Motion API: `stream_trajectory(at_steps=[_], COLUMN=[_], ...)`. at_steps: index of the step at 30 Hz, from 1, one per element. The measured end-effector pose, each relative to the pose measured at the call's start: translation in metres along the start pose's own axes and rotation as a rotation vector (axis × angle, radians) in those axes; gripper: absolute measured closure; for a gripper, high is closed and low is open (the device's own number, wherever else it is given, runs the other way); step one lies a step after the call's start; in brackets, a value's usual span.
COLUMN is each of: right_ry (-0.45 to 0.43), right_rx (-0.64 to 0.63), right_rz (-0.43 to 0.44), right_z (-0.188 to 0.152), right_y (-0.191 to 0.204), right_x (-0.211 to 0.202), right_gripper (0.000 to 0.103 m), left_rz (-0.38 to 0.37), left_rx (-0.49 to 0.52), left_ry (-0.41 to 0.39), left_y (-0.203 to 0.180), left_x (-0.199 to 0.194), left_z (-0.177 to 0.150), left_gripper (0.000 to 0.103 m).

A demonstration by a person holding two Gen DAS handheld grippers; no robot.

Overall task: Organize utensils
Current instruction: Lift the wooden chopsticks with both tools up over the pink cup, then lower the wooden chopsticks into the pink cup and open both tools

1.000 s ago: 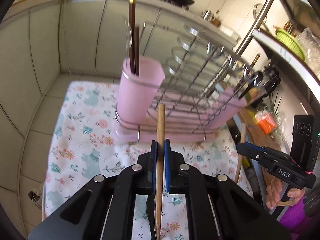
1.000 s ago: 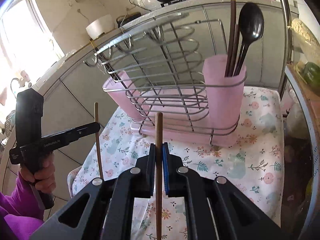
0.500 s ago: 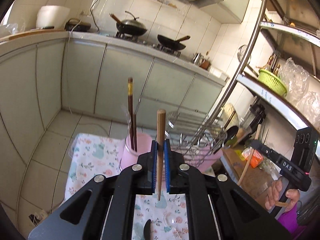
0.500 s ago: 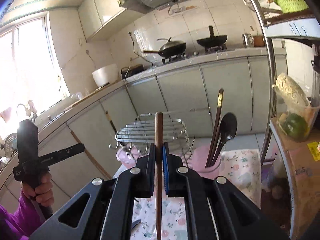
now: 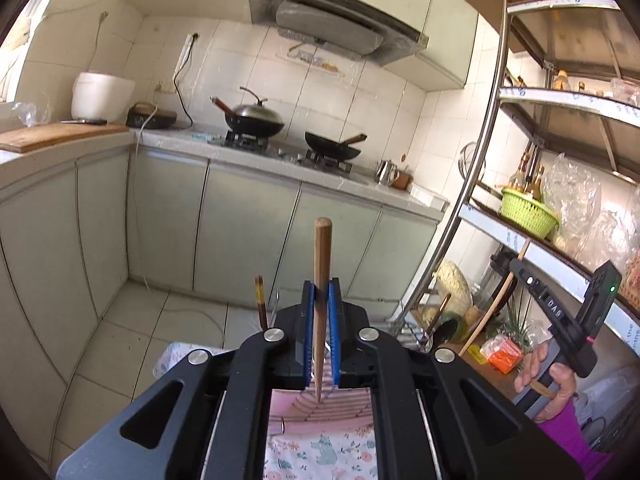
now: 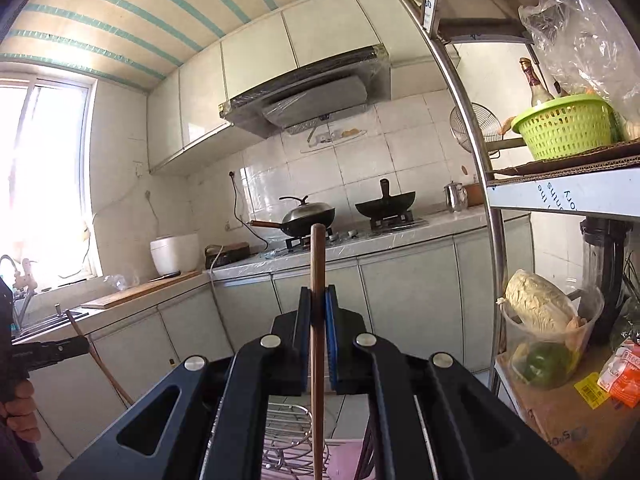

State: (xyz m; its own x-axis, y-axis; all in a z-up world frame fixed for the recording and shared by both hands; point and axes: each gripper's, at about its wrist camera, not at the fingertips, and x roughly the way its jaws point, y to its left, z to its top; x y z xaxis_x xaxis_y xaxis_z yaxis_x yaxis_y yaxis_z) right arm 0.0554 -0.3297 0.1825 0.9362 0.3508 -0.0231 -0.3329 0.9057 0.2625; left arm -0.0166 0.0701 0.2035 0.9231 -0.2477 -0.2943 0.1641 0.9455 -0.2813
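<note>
My left gripper (image 5: pixel 320 300) is shut on a wooden chopstick (image 5: pixel 321 256) that stands upright between its blue pads. My right gripper (image 6: pixel 318 304) is shut on another wooden chopstick (image 6: pixel 318 264), also upright. Both are raised high and tilted up toward the kitchen wall. Below the left gripper I see part of the pink dish rack (image 5: pixel 320 412) on a floral cloth (image 5: pixel 320 456). A dark chopstick (image 5: pixel 261 300) sticks up from the rack's cup, left of the gripper. In the right wrist view the wire rack (image 6: pixel 284 440) shows under the gripper. The right gripper also shows in the left wrist view (image 5: pixel 520 268).
A counter with two woks (image 5: pixel 256 120) on a stove runs along the back wall. A metal shelf unit (image 5: pixel 480 184) with a green basket (image 5: pixel 528 210) stands at the right. A cardboard box (image 6: pixel 568 404) and a jar of vegetables (image 6: pixel 544 332) sit below the shelf.
Both grippers have risen and tilted upward with their chopsticks. The rack and cup, in front a second ago, have dropped to the bottom of both views.
</note>
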Motion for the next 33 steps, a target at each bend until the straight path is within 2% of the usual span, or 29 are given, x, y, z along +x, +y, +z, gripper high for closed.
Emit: stream_trajectory(at_steps=[3, 8, 18, 33], right_ry=[-0.018, -0.029, 0.041, 0.187], right_rx=[0.008, -0.008, -0.013, 0.013], right_rz=[-0.007, -0.029, -0.08, -0.124], right_z=[0.0, -0.002, -0.026, -0.069], right_y=[-0.007, -0.012, -0.025, -0.044], right_x=[0.008, 0.019, 0.04, 0.056], right_gripper=[0.096, 0.097, 0.096, 0.097], left_rz=[0.005, 0.034, 0.098, 0.14], left_rx=[0.001, 0.011, 0.028, 0.026], left_ry=[-0.04, -0.047, 0.018, 0.147], left_y=[0.0, 0.003, 0.011, 0.027], left_x=[-0.004, 0.008, 0.042, 0.081], left_z=[0.01, 0.016, 0.003, -0.023], left_gripper=[0.097, 0.097, 0.097, 0.097])
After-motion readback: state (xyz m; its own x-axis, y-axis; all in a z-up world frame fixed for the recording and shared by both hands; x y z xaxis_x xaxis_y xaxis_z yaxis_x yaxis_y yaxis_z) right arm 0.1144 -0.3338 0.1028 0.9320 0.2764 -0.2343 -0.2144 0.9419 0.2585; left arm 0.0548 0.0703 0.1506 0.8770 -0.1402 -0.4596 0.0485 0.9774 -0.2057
